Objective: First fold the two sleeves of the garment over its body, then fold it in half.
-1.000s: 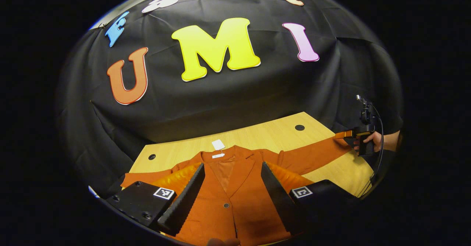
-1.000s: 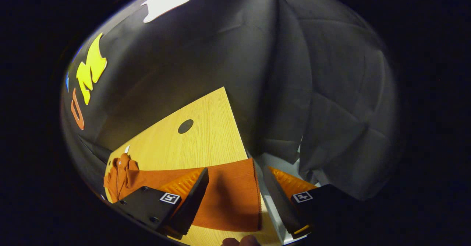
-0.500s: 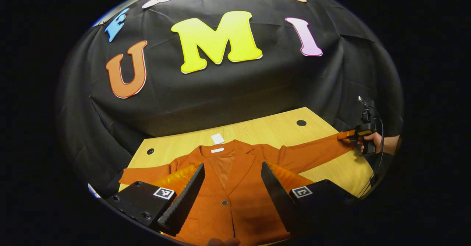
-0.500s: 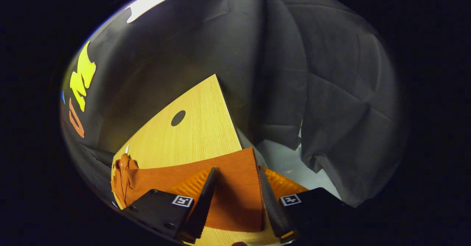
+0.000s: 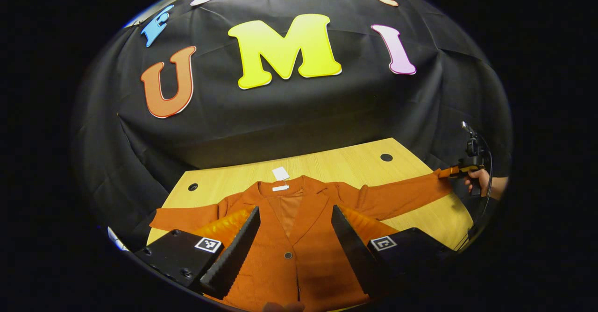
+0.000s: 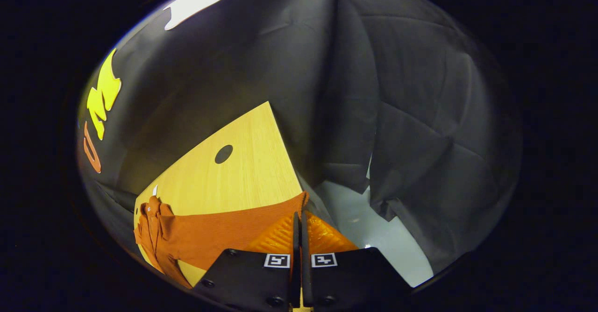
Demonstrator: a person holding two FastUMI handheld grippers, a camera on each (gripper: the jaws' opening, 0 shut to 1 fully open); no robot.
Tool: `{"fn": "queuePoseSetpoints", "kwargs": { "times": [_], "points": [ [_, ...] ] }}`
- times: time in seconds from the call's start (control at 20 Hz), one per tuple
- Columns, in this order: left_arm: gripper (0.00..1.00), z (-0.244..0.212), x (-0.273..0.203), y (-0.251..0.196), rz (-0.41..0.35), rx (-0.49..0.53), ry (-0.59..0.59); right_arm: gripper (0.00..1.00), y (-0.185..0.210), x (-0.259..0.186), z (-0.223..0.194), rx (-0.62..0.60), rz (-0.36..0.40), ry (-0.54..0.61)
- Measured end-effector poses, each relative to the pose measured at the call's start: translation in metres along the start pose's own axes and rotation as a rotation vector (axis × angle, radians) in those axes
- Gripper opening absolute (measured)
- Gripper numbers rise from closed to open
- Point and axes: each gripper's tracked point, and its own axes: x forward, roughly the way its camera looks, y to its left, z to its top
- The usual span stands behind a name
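Garment (image 5: 299,237): rust-orange jacket, lying flat and face up on the wooden table (image 5: 345,165), collar toward the booth wall, front buttoned, both sleeves spread outward. No fold made yet, judging from how it lies. White tag (image 5: 281,173) lies on the table just beyond the collar.

Right sleeve (image 5: 402,193): stretched out toward the table's right edge. In the right gripper view the cuff end (image 6: 285,209) runs into the right gripper (image 6: 297,223), whose fingers are pressed together with almost no gap. The cloth most likely sits pinched between them, though the contact itself is hidden by the fingers. In the left gripper view the same gripper (image 5: 451,173) meets the sleeve end at the far right, held by a hand (image 5: 481,179).

Left gripper (image 5: 294,237): fingers well apart, hovering over the jacket's chest, holding nothing. Left sleeve (image 5: 187,217) lies flat beside it.

Step in hand, as judged: first sleeve fold, right sleeve over the body.

Notes for doing it well:
- Lift the cuff only just off the table; carry it in an arc across toward the chest so the crease falls at the shoulder seam.
- Keep light tension, or the sleeve will buckle mid-length.
- The left gripper could pin the right shoulder, so the body does not drag.
- Lay the cuff flat before parting the fingers.
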Motion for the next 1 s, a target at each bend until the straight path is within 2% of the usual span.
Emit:
{"fn": "queuePoseSetpoints", "kwargs": {
  "times": [0.25,0.45,0.6,0.8,1.0],
  "points": [
    [1.0,-0.001,-0.007,0.019,0.001,-0.037,-0.037,0.02,0.053,-0.048,0.025,-0.004,0.034,-0.085],
    [1.0,-0.004,-0.014,0.051,0.01,-0.086,-0.078,0.02,0.121,-0.101,0.032,-0.046,0.052,-0.148],
    [0.99,-0.009,-0.021,0.087,0.025,-0.112,-0.118,0.02,0.19,-0.139,0.023,-0.108,0.064,-0.174],
    [0.99,-0.01,-0.036,0.148,0.05,-0.131,-0.199,0.02,0.295,-0.182,0.007,-0.131,0.107,-0.209],
    [1.0,-0.019,-0.05,0.216,0.08,-0.174,-0.255,0.02,0.407,-0.195,-0.018,-0.171,0.163,-0.217]
  ]
}}
